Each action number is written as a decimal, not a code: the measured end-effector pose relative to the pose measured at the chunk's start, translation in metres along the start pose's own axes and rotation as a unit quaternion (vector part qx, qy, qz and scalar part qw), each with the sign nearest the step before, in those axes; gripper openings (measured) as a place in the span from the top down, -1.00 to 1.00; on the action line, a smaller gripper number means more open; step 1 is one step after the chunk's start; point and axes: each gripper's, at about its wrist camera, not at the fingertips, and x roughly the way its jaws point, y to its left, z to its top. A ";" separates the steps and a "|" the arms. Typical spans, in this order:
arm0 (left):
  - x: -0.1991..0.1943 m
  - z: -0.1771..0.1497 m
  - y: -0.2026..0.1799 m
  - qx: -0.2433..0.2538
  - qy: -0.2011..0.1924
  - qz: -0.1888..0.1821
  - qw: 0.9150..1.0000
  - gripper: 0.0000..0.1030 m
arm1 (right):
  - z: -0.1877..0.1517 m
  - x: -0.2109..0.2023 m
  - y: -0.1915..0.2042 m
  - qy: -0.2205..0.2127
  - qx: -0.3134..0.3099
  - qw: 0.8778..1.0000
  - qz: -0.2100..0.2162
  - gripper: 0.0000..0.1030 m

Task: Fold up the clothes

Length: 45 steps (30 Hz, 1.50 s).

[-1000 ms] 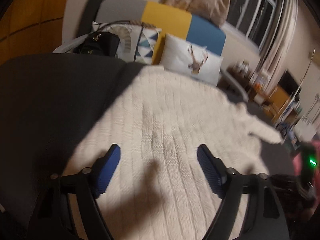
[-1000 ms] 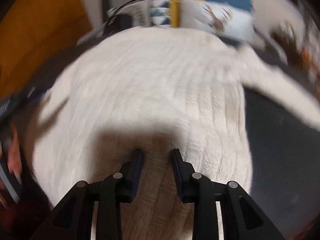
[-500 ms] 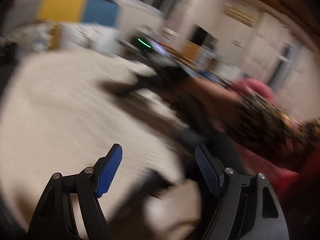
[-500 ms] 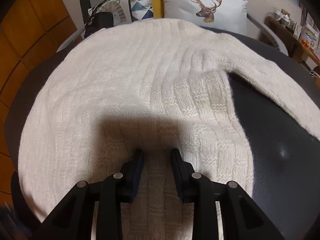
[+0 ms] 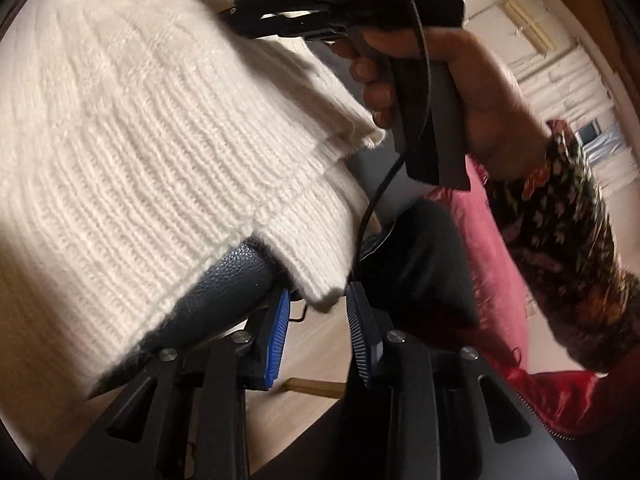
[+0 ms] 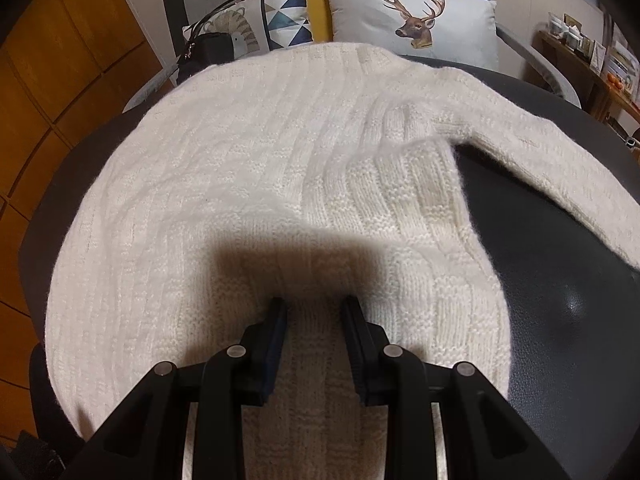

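Observation:
A cream knit sweater lies spread on a dark leather surface, one sleeve stretched out to the right. My right gripper is shut on a raised fold of the knit near the front edge. In the left wrist view the sweater drapes over the leather edge, and a ribbed hem corner hangs between the fingertips of my left gripper. Its jaws are closing, with a gap still showing beside the left pad. A hand holds the right gripper's handle above.
A deer cushion, a patterned cushion and a black bag sit behind the sweater. Wooden panels stand at left, a cluttered shelf at right. A floral sleeve and red clothing are close by; wood floor lies below.
My left gripper swung from above the sweater's middle down to its hem corner at the surface edge, and its jaws narrowed. The right gripper kept its pinch on the knit.

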 end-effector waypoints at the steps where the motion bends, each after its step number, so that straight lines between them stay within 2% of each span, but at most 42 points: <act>1: 0.000 0.000 -0.001 0.002 0.000 -0.001 1.000 0.38 | 0.000 0.000 0.000 -0.001 0.000 1.000 0.000 0.46; 3: 0.001 0.001 -0.002 0.003 -0.001 0.000 1.000 0.38 | 0.003 0.006 0.003 -0.003 0.001 1.000 -0.001 0.46; 8: 0.002 0.005 0.004 -0.029 0.005 -0.022 0.999 0.38 | 0.003 0.010 0.007 -0.008 0.002 1.000 -0.004 0.46; 11: 0.003 0.007 0.005 -0.043 0.010 -0.024 0.999 0.39 | 0.002 0.010 0.009 -0.009 0.002 1.000 -0.007 0.46; 13: 0.003 0.007 0.005 -0.044 0.013 -0.003 0.999 0.89 | 0.003 0.010 0.011 -0.010 0.000 1.000 -0.014 0.46; 16: -0.001 0.006 0.001 -0.032 0.013 0.022 0.999 0.91 | 0.002 0.008 0.015 -0.013 -0.003 1.000 -0.028 0.46; 20: -0.024 0.006 -0.019 0.029 -0.011 0.083 0.996 0.92 | -0.002 0.003 0.017 -0.021 -0.009 0.998 -0.059 0.47; 24: -0.055 0.004 -0.014 0.033 -0.030 0.120 0.992 0.92 | -0.005 0.003 0.013 -0.024 -0.022 0.995 -0.098 0.47; 30: -0.100 0.000 0.007 0.007 -0.050 0.158 0.986 0.92 | -0.001 -0.004 0.008 -0.024 -0.012 0.996 -0.089 0.47; 31: -0.103 -0.002 0.011 0.001 -0.051 0.159 0.986 0.92 | -0.001 -0.010 0.011 -0.033 -0.013 0.997 -0.072 0.46; 33: -0.106 -0.006 0.017 -0.010 -0.051 0.159 0.986 0.92 | -0.005 -0.027 0.033 -0.050 -0.052 0.997 -0.011 0.43; 35: -0.099 -0.032 0.015 -0.027 -0.051 0.151 0.987 0.92 | -0.013 -0.040 0.067 -0.054 -0.121 0.991 0.036 0.43; 36: -0.099 -0.038 0.018 -0.040 -0.055 0.143 0.987 0.92 | -0.014 -0.042 0.085 -0.053 -0.150 0.986 0.045 0.43; 39: -0.090 -0.030 0.028 -0.064 -0.073 0.126 0.987 0.92 | -0.016 -0.043 0.140 -0.047 -0.231 0.970 0.068 0.43; 41: -0.093 -0.031 0.032 -0.075 -0.085 0.116 0.987 0.92 | -0.008 -0.030 0.168 -0.028 -0.248 0.964 0.089 0.42; 45: -0.099 -0.035 0.040 -0.089 -0.094 0.099 0.987 0.91 | -0.001 0.010 0.223 0.026 -0.300 0.950 0.085 0.41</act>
